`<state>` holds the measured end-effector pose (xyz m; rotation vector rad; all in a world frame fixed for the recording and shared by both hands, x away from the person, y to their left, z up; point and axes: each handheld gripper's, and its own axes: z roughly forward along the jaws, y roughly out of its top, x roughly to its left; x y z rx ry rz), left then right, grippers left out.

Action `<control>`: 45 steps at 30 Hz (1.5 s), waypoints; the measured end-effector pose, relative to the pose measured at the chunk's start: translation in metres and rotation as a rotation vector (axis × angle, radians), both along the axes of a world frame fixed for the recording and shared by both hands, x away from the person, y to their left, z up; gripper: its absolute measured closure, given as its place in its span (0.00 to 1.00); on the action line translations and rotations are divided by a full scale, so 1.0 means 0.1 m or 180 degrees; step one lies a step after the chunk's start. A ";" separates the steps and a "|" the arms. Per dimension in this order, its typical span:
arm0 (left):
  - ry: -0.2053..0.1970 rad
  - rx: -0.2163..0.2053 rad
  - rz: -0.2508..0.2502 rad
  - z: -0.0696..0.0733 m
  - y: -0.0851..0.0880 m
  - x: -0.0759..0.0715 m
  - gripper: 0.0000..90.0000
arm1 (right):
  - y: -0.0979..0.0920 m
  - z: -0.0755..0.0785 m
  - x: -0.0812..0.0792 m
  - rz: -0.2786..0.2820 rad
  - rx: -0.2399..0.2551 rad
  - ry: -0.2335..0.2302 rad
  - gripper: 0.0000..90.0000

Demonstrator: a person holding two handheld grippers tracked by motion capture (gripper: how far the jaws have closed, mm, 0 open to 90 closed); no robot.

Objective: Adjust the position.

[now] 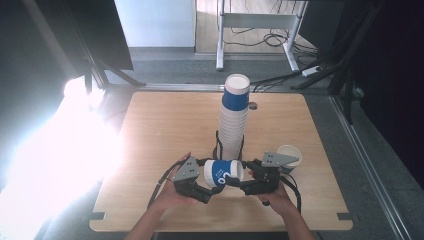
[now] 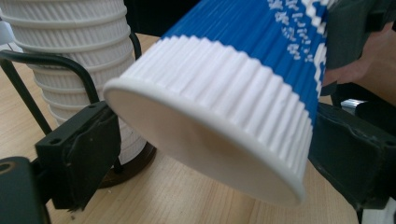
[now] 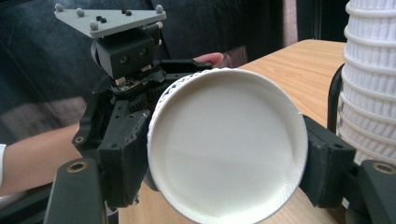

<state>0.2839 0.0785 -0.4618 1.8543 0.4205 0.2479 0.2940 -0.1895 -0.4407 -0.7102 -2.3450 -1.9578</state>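
Note:
A blue and white ribbed paper cup (image 1: 222, 172) lies on its side in the air between both grippers, just above the front of the wooden table (image 1: 165, 130). My right gripper (image 1: 243, 181) is shut on one end of it; in the right gripper view the cup's round white end (image 3: 229, 144) sits squeezed between the two black pads. My left gripper (image 1: 216, 181) stands open around the other end. In the left gripper view the cup (image 2: 224, 93) hangs between the jaws with a small gap on each side.
A tall stack of the same cups (image 1: 233, 120) stands in a black wire holder (image 2: 18, 79) just behind the grippers. One single cup (image 1: 291, 155) stands upright at the right. Bright glare falls across the table's left edge.

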 end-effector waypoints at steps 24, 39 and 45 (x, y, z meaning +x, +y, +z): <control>-0.0023 0.0008 -0.0106 -0.04 -0.05 0.05 0.08 | 0.00 -0.06 0.06 0.0071 0.0012 0.0136 0.31; -0.0070 0.0002 -0.0180 -0.03 0.00 0.05 0.12 | -0.02 -0.05 0.07 0.0091 0.0060 0.0158 0.29; -0.0064 -0.0025 -0.0196 -0.02 0.01 0.05 0.12 | -0.01 -0.04 0.06 0.0074 0.0043 0.0120 0.28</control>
